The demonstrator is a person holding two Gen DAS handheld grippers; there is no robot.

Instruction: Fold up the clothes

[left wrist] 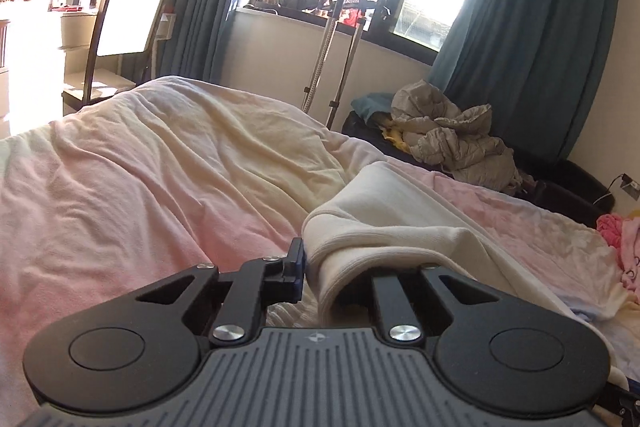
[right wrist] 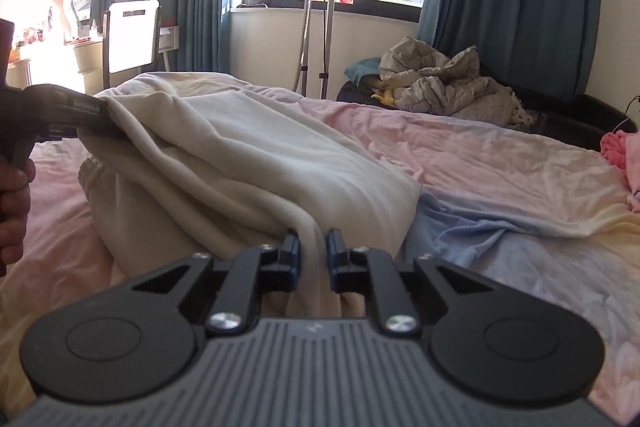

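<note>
The cream garment (right wrist: 256,155) lies bunched on the pink bedspread (right wrist: 480,155); the left gripper (left wrist: 320,267) pinches its folded edge; the right gripper (right wrist: 313,259) clamps another fold, both jaws narrow.

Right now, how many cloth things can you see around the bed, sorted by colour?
Cream: 1, the cream garment that both the left gripper and right gripper are pinching
Grey: 1, the grey quilted jacket past the bed
Bright pink: 1, the pink clothes at the bed's edge
Pastel: 1, the bedspread
Teal: 1, teal cloth beside the jacket
Total: 5
</note>
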